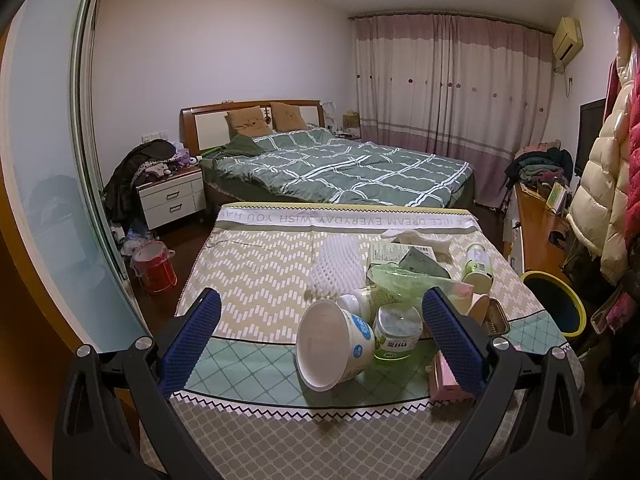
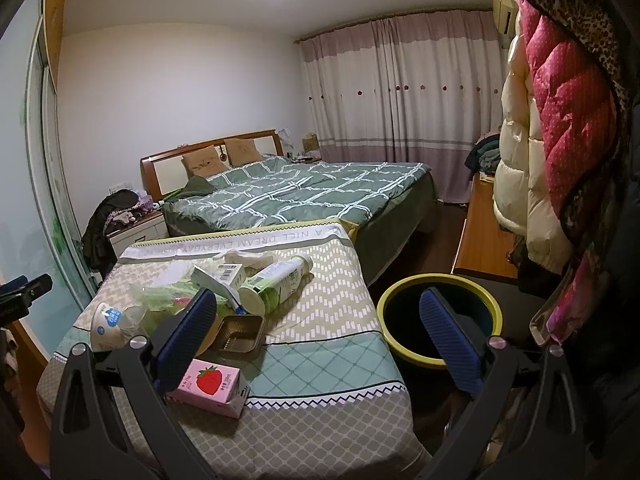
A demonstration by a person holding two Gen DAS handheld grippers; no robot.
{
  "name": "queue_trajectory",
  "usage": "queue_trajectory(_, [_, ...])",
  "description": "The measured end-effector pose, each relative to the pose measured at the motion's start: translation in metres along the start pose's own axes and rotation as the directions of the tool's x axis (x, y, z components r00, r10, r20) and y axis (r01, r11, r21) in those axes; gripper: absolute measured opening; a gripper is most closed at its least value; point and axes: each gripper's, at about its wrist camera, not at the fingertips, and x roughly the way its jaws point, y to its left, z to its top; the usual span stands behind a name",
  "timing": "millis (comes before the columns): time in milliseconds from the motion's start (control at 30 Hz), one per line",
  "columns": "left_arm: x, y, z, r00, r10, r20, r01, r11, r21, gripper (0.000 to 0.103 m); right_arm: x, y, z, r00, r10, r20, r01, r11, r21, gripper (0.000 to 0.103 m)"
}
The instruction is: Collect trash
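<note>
Trash lies on a cloth-covered table (image 1: 256, 280): a white paper bowl (image 1: 334, 344) on its side, a green-labelled jar (image 1: 396, 332), a white foam net (image 1: 336, 264), a green plastic bag (image 1: 404, 276) and a bottle (image 1: 476, 264). My left gripper (image 1: 320, 344) is open, its fingers on either side of the bowl. In the right wrist view a pink strawberry carton (image 2: 212, 386), a metal tin (image 2: 240, 336) and a bottle (image 2: 280, 280) show. My right gripper (image 2: 320, 340) is open and empty above the table's right edge. A yellow-rimmed bin (image 2: 440, 320) stands beside the table; it also shows in the left wrist view (image 1: 556, 304).
A bed (image 1: 340, 168) stands behind the table, with a nightstand (image 1: 172, 196) piled with clothes at its left. A red bucket (image 1: 154, 268) sits on the floor left of the table. Coats (image 2: 560, 120) hang at the right above a wooden cabinet (image 2: 484, 240).
</note>
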Motion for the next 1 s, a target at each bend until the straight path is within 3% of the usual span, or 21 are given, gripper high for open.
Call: queue_trajectory(1000, [0.0050,-0.0029,-0.0045,1.000,0.002,-0.016,-0.002,1.000,0.016,0.099,0.0081,-0.0036,-0.0016,1.000,-0.008,-0.016,0.008,1.000,0.008,0.097])
